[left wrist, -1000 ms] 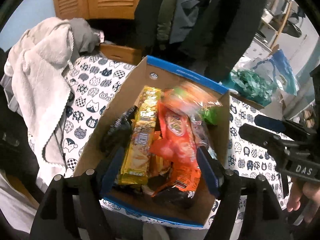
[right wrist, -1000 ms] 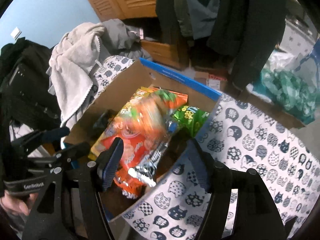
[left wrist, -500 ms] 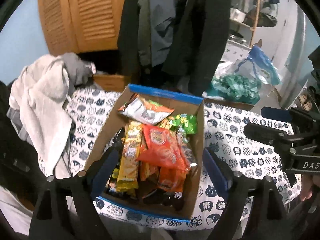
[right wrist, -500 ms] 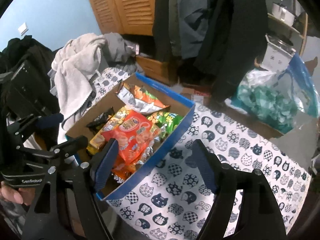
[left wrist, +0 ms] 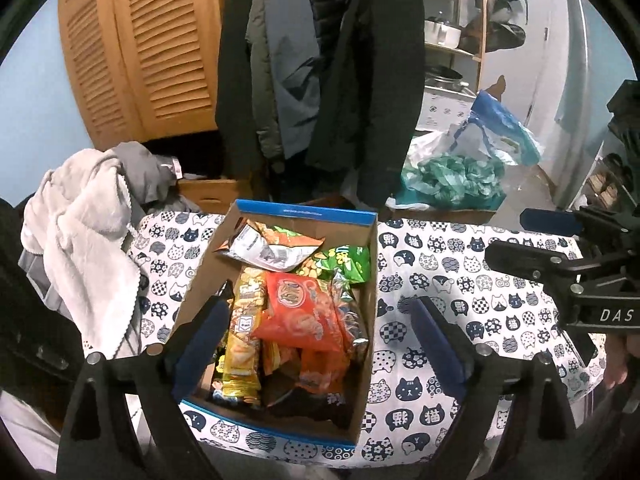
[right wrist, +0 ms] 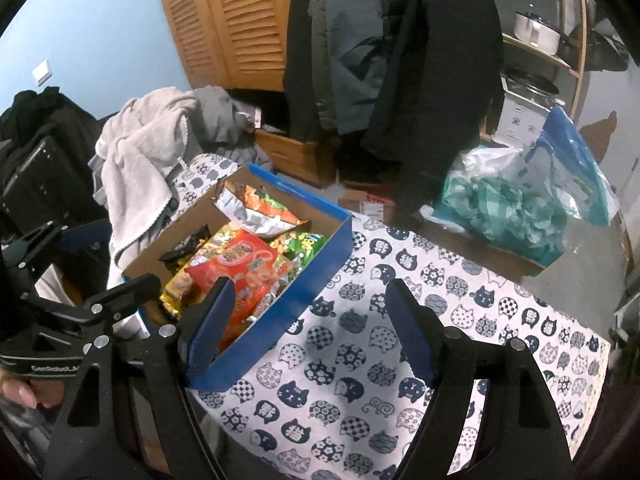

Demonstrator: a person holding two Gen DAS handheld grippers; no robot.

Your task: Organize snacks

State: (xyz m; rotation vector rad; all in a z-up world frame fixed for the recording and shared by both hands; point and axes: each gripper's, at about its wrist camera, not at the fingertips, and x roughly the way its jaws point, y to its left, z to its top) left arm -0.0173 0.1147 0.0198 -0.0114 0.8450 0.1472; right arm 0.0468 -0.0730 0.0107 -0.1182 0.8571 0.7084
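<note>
Left gripper (left wrist: 320, 332) and right gripper (right wrist: 308, 328), both spread apart and empty, hovered above the snack-filled box (left wrist: 362, 344) on the table (right wrist: 400, 360)

Left hand-held gripper (left wrist: 316, 340) and right hand-held gripper (right wrist: 308, 328), both agape, empty.

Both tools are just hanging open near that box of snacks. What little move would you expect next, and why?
Probably lowering the left tool onto the orange packet. Both tools are open and empty, the left one sits right over the box, and that packet lies on top of the pile. The right tool hangs over the cat-print cloth beside the box.
</note>
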